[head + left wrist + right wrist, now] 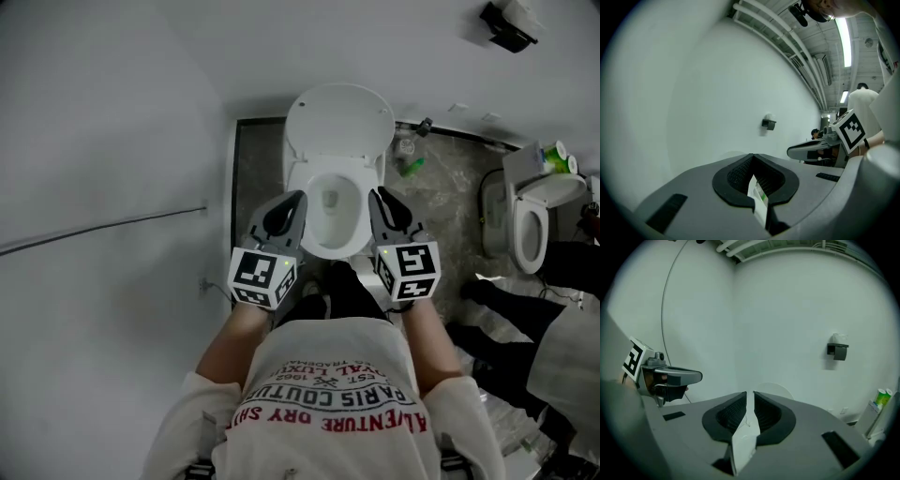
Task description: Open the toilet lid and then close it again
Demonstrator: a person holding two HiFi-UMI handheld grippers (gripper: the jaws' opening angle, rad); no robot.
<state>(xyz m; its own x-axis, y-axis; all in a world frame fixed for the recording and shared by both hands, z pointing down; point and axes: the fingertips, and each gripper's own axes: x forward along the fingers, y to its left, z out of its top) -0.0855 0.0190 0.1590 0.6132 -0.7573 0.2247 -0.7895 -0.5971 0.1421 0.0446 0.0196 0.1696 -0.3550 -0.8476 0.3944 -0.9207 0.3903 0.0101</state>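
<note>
The white toilet stands in front of me with its lid (337,120) raised against the back wall and the seat (330,216) down over the open bowl. My left gripper (287,212) hangs at the seat's left side and my right gripper (384,208) at its right side, both above the rim and touching nothing. In the left gripper view the left gripper (752,155) has its jaws closed together with nothing in them. In the right gripper view the right gripper (753,393) shows only a thin slit and is empty; the lid's top (780,389) peeks over it.
A second toilet (530,225) with green bottles (561,157) on its tank stands at the right. A bystander's dark legs (525,300) are beside it. A paper holder (838,350) hangs on the wall. A green item (411,167) lies on the floor.
</note>
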